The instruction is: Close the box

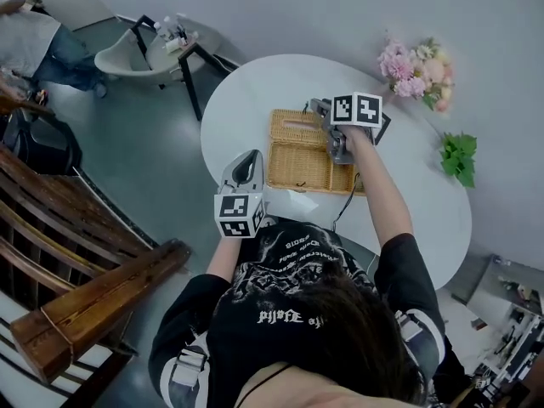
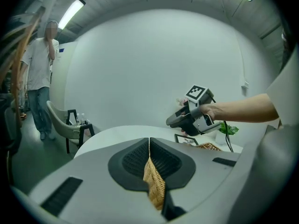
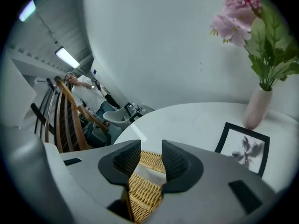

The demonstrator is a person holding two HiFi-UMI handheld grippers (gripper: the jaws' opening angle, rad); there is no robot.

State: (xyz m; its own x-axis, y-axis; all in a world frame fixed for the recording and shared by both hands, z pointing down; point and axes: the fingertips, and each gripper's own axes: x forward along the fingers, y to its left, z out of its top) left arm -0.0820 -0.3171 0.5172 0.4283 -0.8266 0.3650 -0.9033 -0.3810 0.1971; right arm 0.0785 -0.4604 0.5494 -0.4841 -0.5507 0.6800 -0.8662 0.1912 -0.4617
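**Left gripper (image 2: pixel 149 146) clamped on the wicker box (image 1: pixel 299 153), right gripper (image 3: pixel 150 153) released above it**

I have the left gripper clenched on a thin wicker edge at the box's near-left corner, with the weave pinched between the pads. The right gripper hangs over the far right part of the box. Its jaws stand apart and press on nothing, and wicker shows beneath the gap. The box lies on the white table (image 1: pixel 255 92), and from the head view its top looks laid flat. A pale strip crosses the weave under the right jaws. I cannot tell whether that is a slot in the lid or a seam not yet shut.

My worry is a push from the right gripper landing off-centre. That could tilt or skid the box against the left clamp. A spread jaw tip could also catch in the weave or in that strip and lift the lid instead of seating it. The black cable (image 1: pixel 347 195) trails off the box's near right corner and might snag.

Room is tight just beyond the box's far side, where the picture frame (image 3: pixel 243 148) and the pink vase (image 3: pixel 256 108) stand. The green sprig (image 1: pixel 458 157) lies well to the box's right. The table edge runs close along its near side. Bare tabletop opens to the box's left and far left.
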